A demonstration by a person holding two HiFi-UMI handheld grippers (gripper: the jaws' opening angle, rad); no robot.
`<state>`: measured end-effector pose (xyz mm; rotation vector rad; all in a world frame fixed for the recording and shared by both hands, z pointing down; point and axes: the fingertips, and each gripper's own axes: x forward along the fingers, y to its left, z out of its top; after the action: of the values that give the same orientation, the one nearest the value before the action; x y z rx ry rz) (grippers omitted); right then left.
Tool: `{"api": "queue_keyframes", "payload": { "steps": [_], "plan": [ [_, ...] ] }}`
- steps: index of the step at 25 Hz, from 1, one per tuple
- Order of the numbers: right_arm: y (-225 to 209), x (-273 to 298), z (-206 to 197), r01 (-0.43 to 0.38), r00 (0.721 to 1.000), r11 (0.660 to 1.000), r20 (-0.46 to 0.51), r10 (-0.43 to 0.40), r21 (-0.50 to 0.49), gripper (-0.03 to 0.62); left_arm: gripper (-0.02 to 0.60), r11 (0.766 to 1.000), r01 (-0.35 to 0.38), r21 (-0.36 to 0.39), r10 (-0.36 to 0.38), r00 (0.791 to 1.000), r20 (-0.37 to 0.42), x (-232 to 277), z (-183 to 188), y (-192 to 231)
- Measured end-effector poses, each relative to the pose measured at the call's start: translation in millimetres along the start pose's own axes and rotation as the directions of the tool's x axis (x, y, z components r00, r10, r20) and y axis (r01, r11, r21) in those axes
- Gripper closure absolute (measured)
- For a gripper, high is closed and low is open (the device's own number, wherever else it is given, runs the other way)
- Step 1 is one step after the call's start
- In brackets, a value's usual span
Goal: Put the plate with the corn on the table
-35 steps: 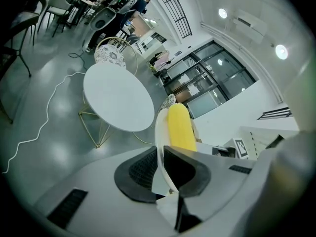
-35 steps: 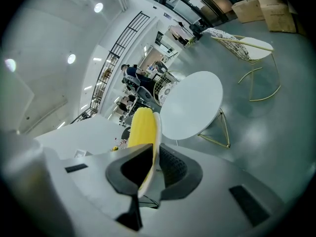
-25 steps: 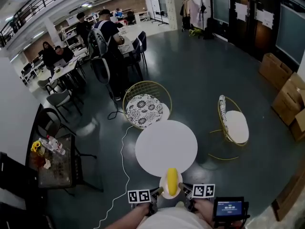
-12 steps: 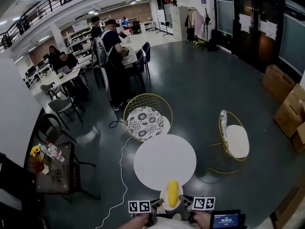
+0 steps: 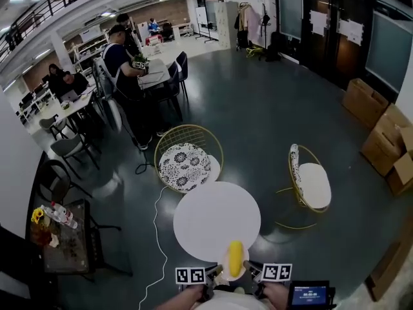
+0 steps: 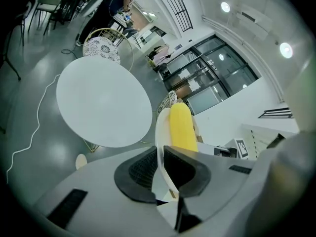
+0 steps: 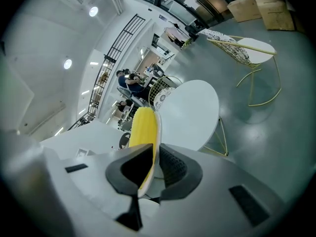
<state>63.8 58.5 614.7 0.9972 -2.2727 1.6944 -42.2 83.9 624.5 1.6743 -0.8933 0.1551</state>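
A pale round plate [image 5: 226, 274] carries a yellow corn cob [image 5: 235, 257] and hangs in the air just short of the near edge of the round white table [image 5: 217, 220]. My left gripper [image 5: 215, 274] is shut on the plate's left rim and my right gripper [image 5: 251, 268] on its right rim. In the left gripper view the jaws clamp the plate's edge [image 6: 160, 132], with the corn [image 6: 181, 127] above and the table [image 6: 101, 100] beyond. The right gripper view shows the same grip, with the corn [image 7: 143, 127], plate rim [image 7: 156, 142] and table [image 7: 190, 112].
Two gold wire chairs stand by the table, one behind it [image 5: 187, 152] and one to the right [image 5: 310, 185]. A white cable [image 5: 155, 237] runs over the dark floor on the left. A dark side table [image 5: 55, 234] with bottles stands far left. Cardboard boxes [image 5: 387, 134] sit at right; people are at desks far back.
The head view has shifted, so the table, chairs and people sit further left and lower in frame. The plate stays held between both grippers near the table's front edge.
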Motion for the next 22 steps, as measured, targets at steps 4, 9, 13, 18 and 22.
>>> {"api": "queue_keyframes", "payload": {
  "steps": [4,9,13,18,22],
  "plan": [
    [-1.0,12.3,13.3,0.013,1.0,1.0,0.025,-0.013,0.01,0.543,0.535,1.0,0.024,0.005,-0.024,1.0,-0.017,6.0,18.9,5.7],
    [2.0,36.1,36.6,0.013,0.999,1.0,0.046,-0.013,0.012,0.543,0.535,0.999,0.045,0.019,-0.044,0.999,-0.022,12.8,53.3,16.7],
    [6.5,54.6,54.3,0.016,0.999,1.0,0.051,-0.017,0.019,0.543,0.535,0.998,0.05,0.025,-0.049,0.999,-0.024,13.0,79.3,22.0],
    [8.6,75.8,77.6,0.015,0.997,1.0,0.072,-0.016,0.015,0.543,0.535,0.998,0.058,0.02,-0.058,0.998,-0.02,19.6,105.7,31.9],
    [11.6,85.3,86.3,0.022,0.996,1.0,0.085,-0.023,0.021,0.543,0.535,0.997,0.067,0.026,-0.066,0.998,-0.024,21.5,119.0,36.9]
  ]
}}
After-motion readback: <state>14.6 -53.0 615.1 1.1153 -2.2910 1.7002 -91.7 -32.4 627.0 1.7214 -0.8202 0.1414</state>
